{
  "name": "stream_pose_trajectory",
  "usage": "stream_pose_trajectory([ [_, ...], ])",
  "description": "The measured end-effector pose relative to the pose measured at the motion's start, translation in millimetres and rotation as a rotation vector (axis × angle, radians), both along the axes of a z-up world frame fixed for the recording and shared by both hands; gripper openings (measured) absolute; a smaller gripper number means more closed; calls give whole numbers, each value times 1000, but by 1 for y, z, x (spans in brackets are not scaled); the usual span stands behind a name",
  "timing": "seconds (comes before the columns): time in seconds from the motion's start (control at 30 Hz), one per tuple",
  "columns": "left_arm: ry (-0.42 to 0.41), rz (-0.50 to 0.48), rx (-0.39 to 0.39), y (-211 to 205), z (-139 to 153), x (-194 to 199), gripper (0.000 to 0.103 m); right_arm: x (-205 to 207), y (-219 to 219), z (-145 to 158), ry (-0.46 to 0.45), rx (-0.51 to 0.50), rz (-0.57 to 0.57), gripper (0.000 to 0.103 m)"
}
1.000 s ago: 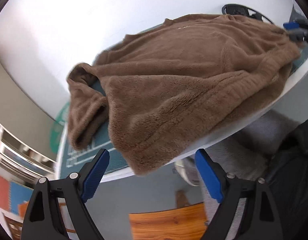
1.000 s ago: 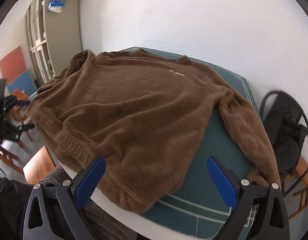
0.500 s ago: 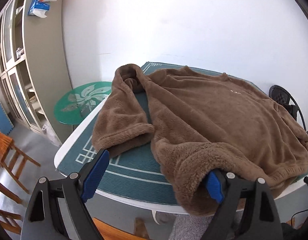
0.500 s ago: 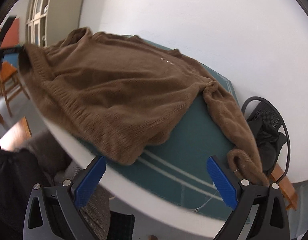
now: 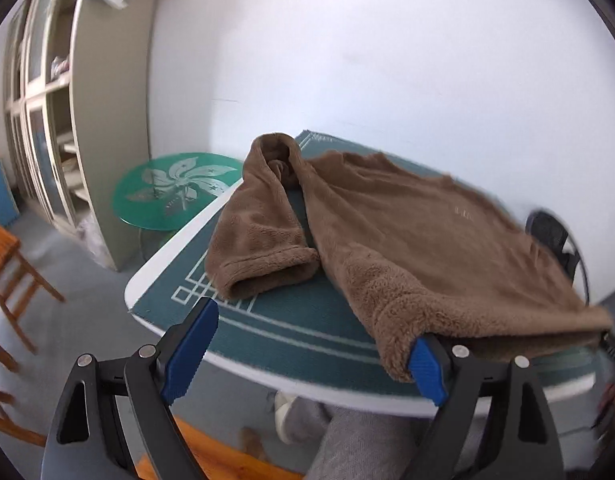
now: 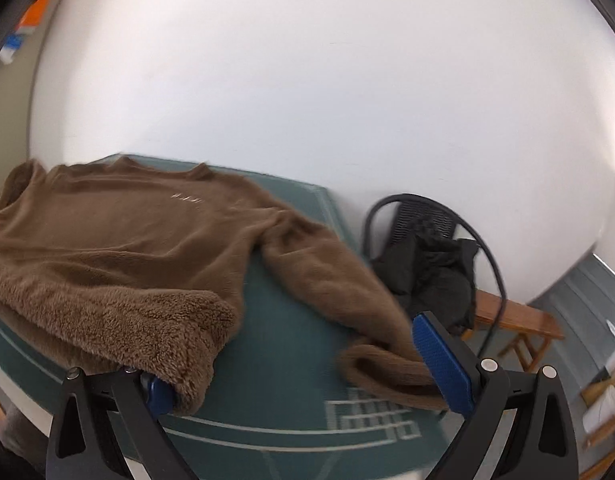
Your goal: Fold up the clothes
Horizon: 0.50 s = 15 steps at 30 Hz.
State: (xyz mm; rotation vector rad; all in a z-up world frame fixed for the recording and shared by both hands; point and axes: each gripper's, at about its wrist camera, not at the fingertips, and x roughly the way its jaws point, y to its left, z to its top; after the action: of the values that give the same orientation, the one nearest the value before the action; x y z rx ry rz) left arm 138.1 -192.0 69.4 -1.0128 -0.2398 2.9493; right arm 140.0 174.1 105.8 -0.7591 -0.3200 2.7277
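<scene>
Left gripper (image 5: 307,354) spans a white-edged table (image 5: 167,258) beside green mat (image 5: 291,320).

Plain indoor room, home or office unclear. Beige shelving unit (image 5: 47,120) along bare white wall (image 5: 387,60), round green glass side table (image 5: 175,192), wooden chair (image 5: 11,264), grey floor (image 5: 87,300), surface with green mat (image 5: 307,320).

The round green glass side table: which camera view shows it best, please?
The left wrist view. The round green side table stands there whole beside the white table, left of the brown sweater, its flower pattern clear. The right wrist view does not show it.
</scene>
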Motion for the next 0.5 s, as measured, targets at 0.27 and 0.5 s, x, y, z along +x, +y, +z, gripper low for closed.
stream_pose_trajectory([
  [0.27, -101, -49, -167, -1, -17, 18, 90, 17, 3, -26, -272, -19, 183, 102],
  [0.5, -196, -203, -391, 20, -58, 13, 90, 26, -33, -41, -303, 252, 385, 102],
])
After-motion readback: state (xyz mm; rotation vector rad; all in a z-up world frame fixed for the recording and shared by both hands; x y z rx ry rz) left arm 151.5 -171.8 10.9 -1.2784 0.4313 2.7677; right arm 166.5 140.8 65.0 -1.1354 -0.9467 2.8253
